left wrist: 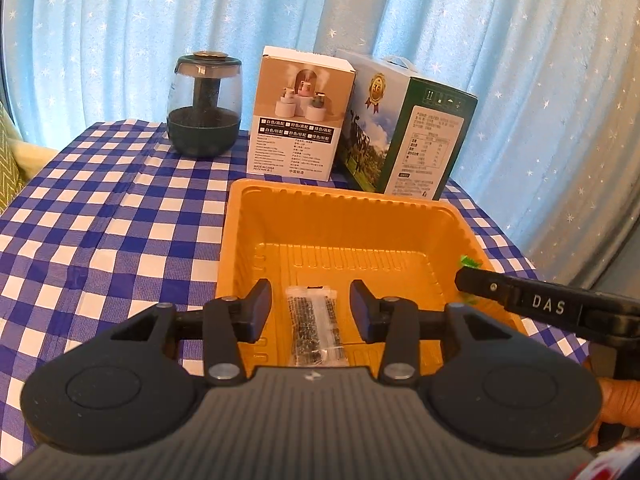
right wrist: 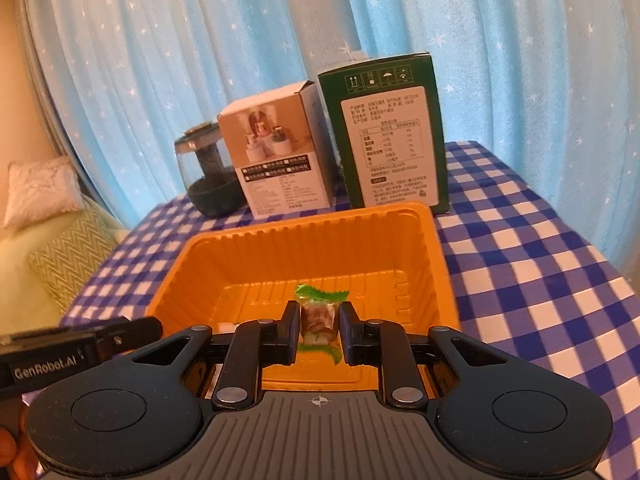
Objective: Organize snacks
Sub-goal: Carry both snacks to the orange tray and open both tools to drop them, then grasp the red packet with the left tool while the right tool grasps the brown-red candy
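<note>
One orange plastic tray [left wrist: 348, 216] sits on the bench [left wrist: 100, 216], which is covered in a blue-and-white checked cloth, and both claws hang over the tray's near end. The left claw [left wrist: 311, 306] is spread wide with nothing between its two fingers; directly below the gap, on the tray floor, lies one clear-wrapped snack bar [left wrist: 314, 326] with dark speckled filling, lengthwise toward the camera and apart from both fingers. The right claw [right wrist: 319, 328] is closed on one sweet [right wrist: 318, 318], a small brown piece in clear wrap with green twisted ends sticking out above and below the fingers; it is held above the tray's interior, not resting on the floor as far as the right wrist view shows. In the left wrist view the right claw's finger comes in from the right over the tray's rim, with a scrap of the green wrapper showing at its tip. That makes two snacks in sight: one in the tray, one in the right claw. Behind the tray stand three other things in a row: one dark glass humidifier [left wrist: 206, 104] on the left, one white carton [left wrist: 298, 114] picturing similar humidifiers in the middle, and one green milk carton [left wrist: 404, 128] with a carry handle on the right. A pale blue star-printed curtain [left wrist: 500, 60] hangs behind the bench.
</note>
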Demonstrator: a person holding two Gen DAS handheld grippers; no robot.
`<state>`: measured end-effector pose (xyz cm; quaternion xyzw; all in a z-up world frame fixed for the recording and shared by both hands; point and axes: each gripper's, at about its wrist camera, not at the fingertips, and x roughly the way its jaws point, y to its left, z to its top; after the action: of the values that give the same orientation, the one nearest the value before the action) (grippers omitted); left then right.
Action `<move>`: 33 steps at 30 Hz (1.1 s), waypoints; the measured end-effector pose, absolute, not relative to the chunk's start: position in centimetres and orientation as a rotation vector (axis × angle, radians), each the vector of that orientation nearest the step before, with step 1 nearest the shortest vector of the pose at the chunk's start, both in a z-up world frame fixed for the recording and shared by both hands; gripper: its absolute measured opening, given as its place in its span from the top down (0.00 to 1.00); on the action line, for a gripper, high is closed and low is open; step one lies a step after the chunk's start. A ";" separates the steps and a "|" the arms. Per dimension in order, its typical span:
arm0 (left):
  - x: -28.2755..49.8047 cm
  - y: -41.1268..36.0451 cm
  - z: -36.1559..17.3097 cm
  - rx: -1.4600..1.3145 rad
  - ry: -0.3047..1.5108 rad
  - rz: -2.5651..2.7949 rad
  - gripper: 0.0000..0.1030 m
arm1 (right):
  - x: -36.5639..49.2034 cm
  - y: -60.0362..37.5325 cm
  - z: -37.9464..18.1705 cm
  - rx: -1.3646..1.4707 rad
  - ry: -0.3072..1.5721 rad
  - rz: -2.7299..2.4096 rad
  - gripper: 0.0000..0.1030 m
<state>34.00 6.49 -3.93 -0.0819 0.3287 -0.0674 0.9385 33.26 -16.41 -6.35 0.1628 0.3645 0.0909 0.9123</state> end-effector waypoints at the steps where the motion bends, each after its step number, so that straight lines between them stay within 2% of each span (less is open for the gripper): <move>1: 33.9 6.5 -4.0 -0.165 0.674 -0.136 0.62 | 33.4 -16.5 -6.4 0.353 0.755 0.196 0.79; 2: 33.9 6.5 -4.1 -0.163 0.678 -0.134 0.61 | 33.5 -16.7 -6.5 0.368 0.758 0.192 0.76; 3: 33.8 6.5 -4.2 -0.161 0.681 -0.131 0.59 | 33.5 -17.0 -6.5 0.383 0.760 0.183 0.65; 5: 33.6 6.5 -4.2 -0.155 0.679 -0.124 0.53 | 33.3 -17.7 -6.5 0.411 0.748 0.162 0.53; 16: 30.1 5.6 -3.0 -0.140 0.646 -0.148 0.51 | 28.8 -21.1 -4.0 0.386 0.669 0.068 0.52; 28: 20.2 5.2 -3.3 -0.122 0.632 -0.163 0.47 | 19.4 -22.2 -2.0 0.359 0.662 0.024 0.51; 33: 15.8 5.5 -4.6 -0.109 0.647 -0.154 0.46 | 14.9 -21.0 -2.9 0.329 0.709 0.054 0.51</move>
<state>15.85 5.52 -4.62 -0.0536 0.3175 -0.0753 0.9437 14.92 -21.03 -2.95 0.1606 0.3453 0.0262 0.9243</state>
